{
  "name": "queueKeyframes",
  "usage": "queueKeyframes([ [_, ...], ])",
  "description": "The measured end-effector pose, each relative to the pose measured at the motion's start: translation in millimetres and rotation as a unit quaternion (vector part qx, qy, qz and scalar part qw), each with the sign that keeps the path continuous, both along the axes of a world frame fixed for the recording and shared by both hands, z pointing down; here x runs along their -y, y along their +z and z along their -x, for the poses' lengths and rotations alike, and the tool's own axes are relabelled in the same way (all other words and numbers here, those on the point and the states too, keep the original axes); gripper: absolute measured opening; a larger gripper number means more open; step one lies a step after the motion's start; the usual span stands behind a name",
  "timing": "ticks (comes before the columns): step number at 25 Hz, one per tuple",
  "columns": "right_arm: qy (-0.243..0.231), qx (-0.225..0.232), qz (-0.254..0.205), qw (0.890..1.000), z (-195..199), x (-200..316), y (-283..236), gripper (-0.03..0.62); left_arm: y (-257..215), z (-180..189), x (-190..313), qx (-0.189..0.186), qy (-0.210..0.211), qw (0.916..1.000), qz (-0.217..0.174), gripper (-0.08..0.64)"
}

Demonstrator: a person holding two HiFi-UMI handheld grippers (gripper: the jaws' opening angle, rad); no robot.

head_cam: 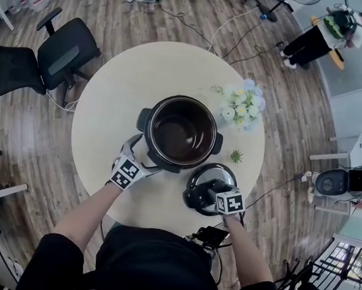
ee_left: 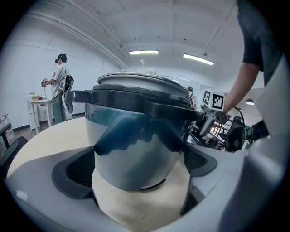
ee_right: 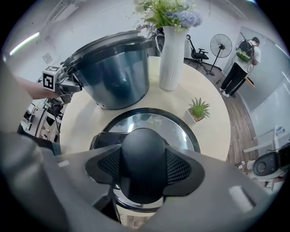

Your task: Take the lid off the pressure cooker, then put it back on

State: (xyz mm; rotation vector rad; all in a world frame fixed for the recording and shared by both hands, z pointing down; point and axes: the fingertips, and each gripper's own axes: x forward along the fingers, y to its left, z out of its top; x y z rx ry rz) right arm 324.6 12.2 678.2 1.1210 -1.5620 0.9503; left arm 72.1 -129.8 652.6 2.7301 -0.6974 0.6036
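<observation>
The pressure cooker (head_cam: 182, 133) stands open at the middle of the round table (head_cam: 112, 102), its dark inner pot bare. Its lid (head_cam: 207, 174) is off, over the table's near right part, just beside the cooker's body and apart from it. The right gripper (head_cam: 214, 193) points steeply down with its pads (ee_right: 182, 167) clamped on either side of the lid's black knob (ee_right: 144, 152). The gripper covers the lid's near rim and its underside is out of sight, so no view shows whether the lid rests on the table or hangs above it.

The left gripper (head_cam: 136, 157) sits at the cooker's near left side. Its fingers (ee_left: 78, 168) stand wide apart with the steel wall's lower part between them. They seem to stop just short of the metal, though the wide-angle bend makes that hard to judge. The cooker's dark side handle juts out above them.

A white vase of pale flowers (head_cam: 242, 107) stands beyond the cooker to the right, and a small potted plant (head_cam: 235, 156) sits between the vase and the lid. The table is pale and plain. Around it lies a wooden plank floor (head_cam: 37, 149) with a black office chair (head_cam: 66, 50) at the left, loose cables, and a person (head_cam: 319, 36) standing at the far right, partly cut off by a pale wall.
</observation>
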Motion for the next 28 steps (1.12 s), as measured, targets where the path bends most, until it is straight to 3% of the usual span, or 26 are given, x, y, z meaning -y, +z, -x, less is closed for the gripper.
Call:
queueKeyframes([
  [8, 0.016, 0.004, 0.007, 1.000, -6, 16, -75, 0.286, 1, 0, -1, 0.000, -0.001, 1.0000, 0.001, 0.591],
  [18, -0.012, 0.002, -0.001, 1.000, -3, 36, -173, 0.285, 1, 0, 0, -0.001, 0.000, 1.0000, -0.001, 0.591],
  [28, -0.043, 0.019, -0.007, 0.999, 26, 73, -219, 0.285, 0, -1, 0, -0.003, -0.001, 1.0000, -0.002, 0.591],
])
